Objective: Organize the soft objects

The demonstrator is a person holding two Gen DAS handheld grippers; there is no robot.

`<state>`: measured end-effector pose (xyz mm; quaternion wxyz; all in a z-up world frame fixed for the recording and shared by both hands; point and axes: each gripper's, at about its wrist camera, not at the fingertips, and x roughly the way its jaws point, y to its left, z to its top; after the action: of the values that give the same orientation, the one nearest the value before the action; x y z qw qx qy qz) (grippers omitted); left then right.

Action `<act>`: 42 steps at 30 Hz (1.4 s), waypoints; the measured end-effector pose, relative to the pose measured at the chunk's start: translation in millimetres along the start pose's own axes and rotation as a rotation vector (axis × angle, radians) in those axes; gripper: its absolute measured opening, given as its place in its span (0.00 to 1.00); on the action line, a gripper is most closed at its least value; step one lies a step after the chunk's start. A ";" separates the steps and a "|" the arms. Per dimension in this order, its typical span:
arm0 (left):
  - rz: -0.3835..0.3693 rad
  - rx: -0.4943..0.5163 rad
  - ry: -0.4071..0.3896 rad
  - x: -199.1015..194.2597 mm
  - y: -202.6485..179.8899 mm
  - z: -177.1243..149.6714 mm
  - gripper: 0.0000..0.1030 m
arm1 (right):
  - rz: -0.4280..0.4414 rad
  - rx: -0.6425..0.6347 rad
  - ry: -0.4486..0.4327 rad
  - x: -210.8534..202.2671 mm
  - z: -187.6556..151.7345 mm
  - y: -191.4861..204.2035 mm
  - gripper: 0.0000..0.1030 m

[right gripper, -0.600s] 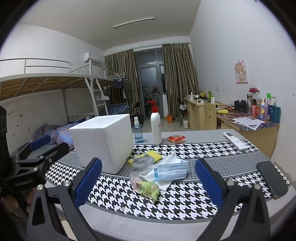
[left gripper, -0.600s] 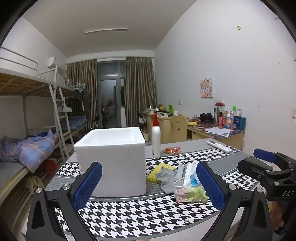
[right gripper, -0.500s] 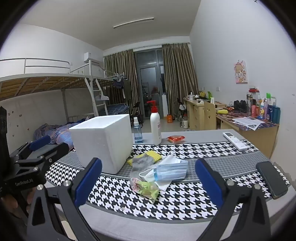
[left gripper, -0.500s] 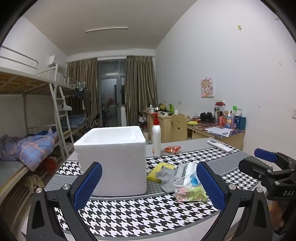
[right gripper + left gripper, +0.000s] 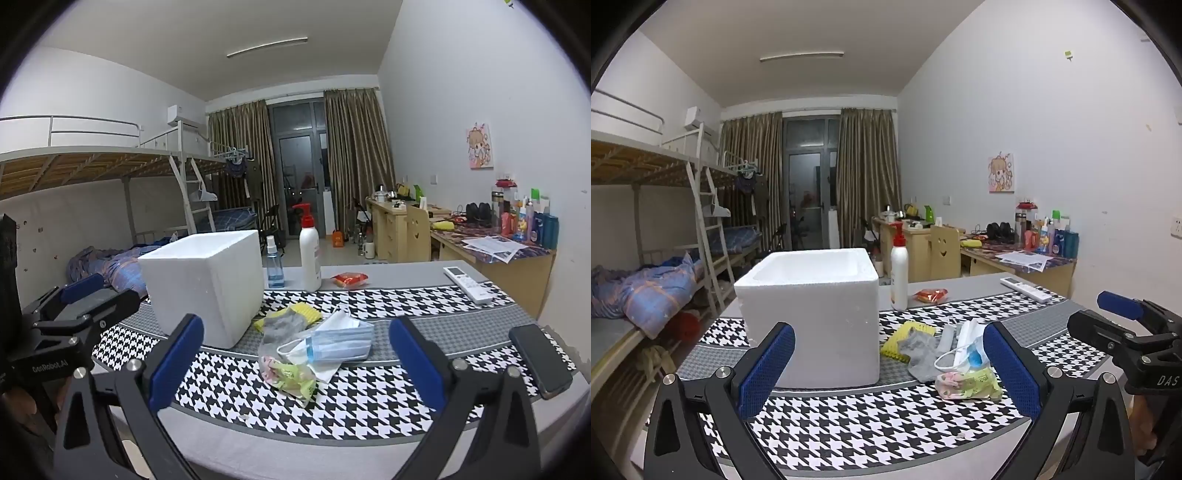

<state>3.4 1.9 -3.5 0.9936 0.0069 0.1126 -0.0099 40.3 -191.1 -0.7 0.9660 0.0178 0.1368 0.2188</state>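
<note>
A white foam box (image 5: 812,314) (image 5: 207,284) stands open-topped on the houndstooth table cloth (image 5: 871,428). Right of it lies a pile of soft things: a grey sock (image 5: 919,354) (image 5: 286,326), a yellow cloth (image 5: 901,341) (image 5: 306,312), blue face masks (image 5: 967,349) (image 5: 340,343) and a crumpled green-pink packet (image 5: 967,382) (image 5: 291,374). My left gripper (image 5: 888,365) is open and empty, held before the box at the table's near edge. My right gripper (image 5: 295,365) is open and empty, in front of the pile.
A white pump bottle (image 5: 898,273) (image 5: 309,254), a blue spray bottle (image 5: 275,264), a red snack packet (image 5: 349,278) and a remote (image 5: 467,284) sit at the table's far side. A black phone (image 5: 539,362) lies at the right edge. Bunk beds stand left, desks right.
</note>
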 end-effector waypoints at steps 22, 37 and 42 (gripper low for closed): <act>-0.006 0.008 0.001 -3.4 -1.2 2.1 0.99 | 0.002 -0.007 0.002 -0.2 4.2 -2.6 0.99; -0.013 0.012 0.014 2.4 -2.3 3.4 0.99 | -0.007 -0.003 0.005 2.9 2.8 -7.3 0.99; -0.023 0.014 0.019 3.7 -1.2 4.0 0.99 | -0.009 0.000 0.009 6.8 3.5 -8.1 0.99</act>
<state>7.9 0.5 -0.5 0.9922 0.0127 0.1219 -0.0222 50.5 -195.4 0.2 0.9664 0.0161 0.1412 0.2144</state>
